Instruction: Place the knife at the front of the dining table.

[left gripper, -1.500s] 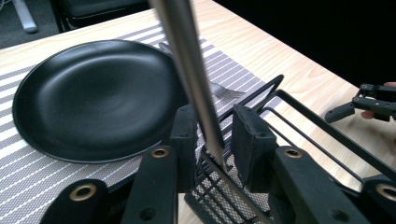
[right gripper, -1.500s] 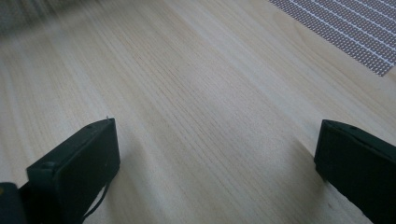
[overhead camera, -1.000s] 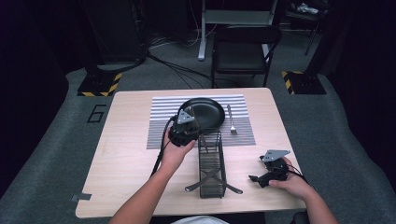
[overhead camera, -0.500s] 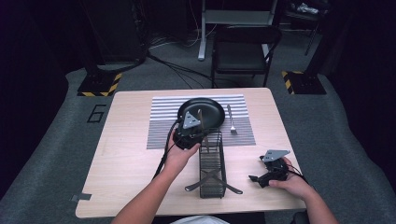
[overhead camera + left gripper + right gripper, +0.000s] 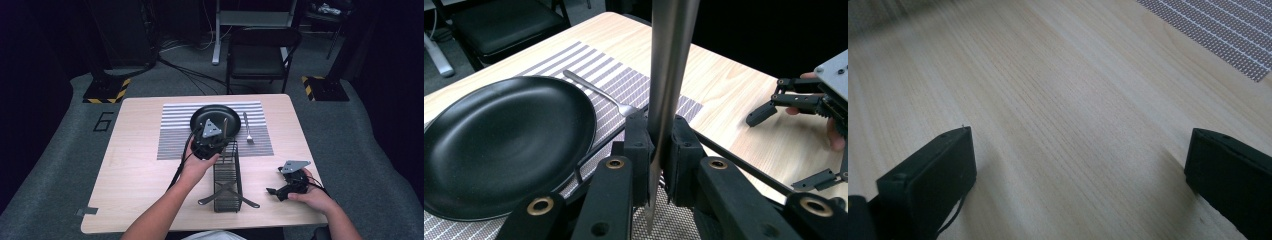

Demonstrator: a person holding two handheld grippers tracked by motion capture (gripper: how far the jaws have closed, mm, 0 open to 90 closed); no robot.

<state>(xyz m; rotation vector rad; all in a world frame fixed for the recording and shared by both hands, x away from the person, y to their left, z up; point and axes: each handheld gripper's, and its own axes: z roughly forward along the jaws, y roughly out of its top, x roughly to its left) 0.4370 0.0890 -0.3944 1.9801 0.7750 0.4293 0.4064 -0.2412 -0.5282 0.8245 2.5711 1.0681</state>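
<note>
My left gripper (image 5: 656, 150) sits at the bottom centre of the left gripper view, its two black pads clamped on a knife (image 5: 669, 75) whose flat metal blade rises straight up through the middle of the frame and out of its top edge. In the high view the same gripper (image 5: 220, 137) is at the centre of the frame, just at the far end of the black wire rack (image 5: 227, 177), with the knife (image 5: 225, 126) showing as a thin pale strip above it, over the near edge of the black plate (image 5: 202, 112).

The plate (image 5: 509, 145) fills the left half of the left gripper view and lies on the striped placemat (image 5: 614, 80). A fork (image 5: 596, 92) lies on the mat just beside the plate, to its right in the high view (image 5: 247, 129).

My right gripper (image 5: 280, 191) rests at the lower right of the high view, on the wooden table (image 5: 135, 165), well apart from the rack. In the right gripper view its jaws stand wide apart with bare tabletop (image 5: 1063, 125) between them.
</note>
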